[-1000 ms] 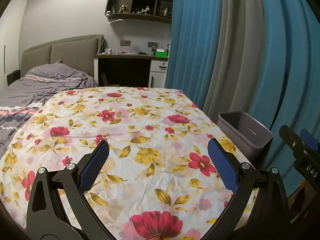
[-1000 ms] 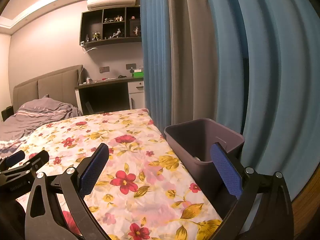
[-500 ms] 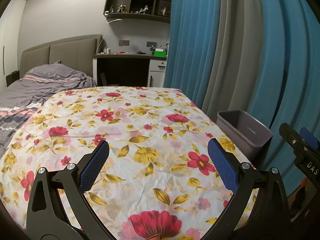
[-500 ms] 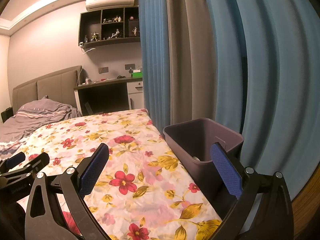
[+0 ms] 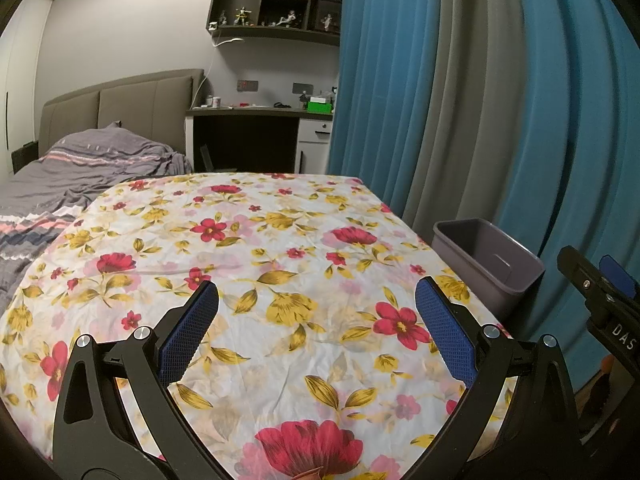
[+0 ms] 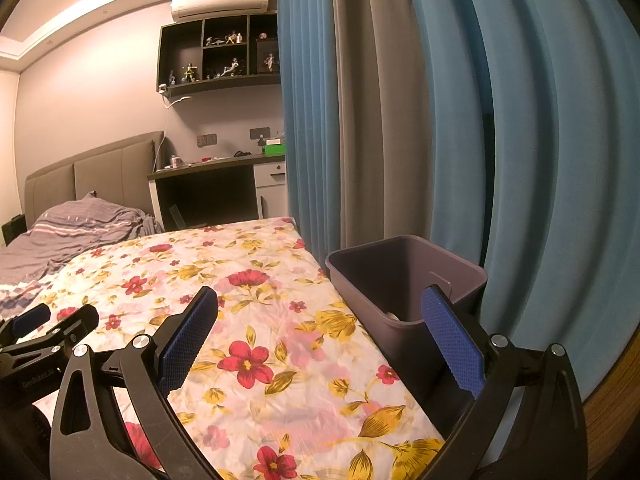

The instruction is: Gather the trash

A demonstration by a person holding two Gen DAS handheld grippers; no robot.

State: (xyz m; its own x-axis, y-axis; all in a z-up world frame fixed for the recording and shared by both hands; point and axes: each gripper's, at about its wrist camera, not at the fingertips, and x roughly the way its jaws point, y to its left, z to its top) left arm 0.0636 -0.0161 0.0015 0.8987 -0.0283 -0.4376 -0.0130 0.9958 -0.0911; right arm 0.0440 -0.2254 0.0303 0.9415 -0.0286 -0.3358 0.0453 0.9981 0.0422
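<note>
Landmark: the grey bin is standing at the right edge of the flowered cloth, against the blue and grey curtains.
Left gripper: it is hovering over the near part of the flowered cloth, to the left of the grey bin and well apart from it; its jaws are spreading wide with nothing between the blue pads.
Right gripper: it is hanging just in front of the grey bin, released and gripping nothing; its right finger is overlapping the bin's near wall in the right wrist view, its left finger is lying over the cloth.
Trash: a small pale piece is showing low inside the grey bin; what it is cannot be told.
Flowered cloth: it is lying slightly wrinkled to the left of the grey bin.
Bed: it is sitting far to the left of the grey bin, covered by a rumpled grey striped blanket.
Desk: it is standing beyond the far end of the cloth, well behind the grey bin.
</note>
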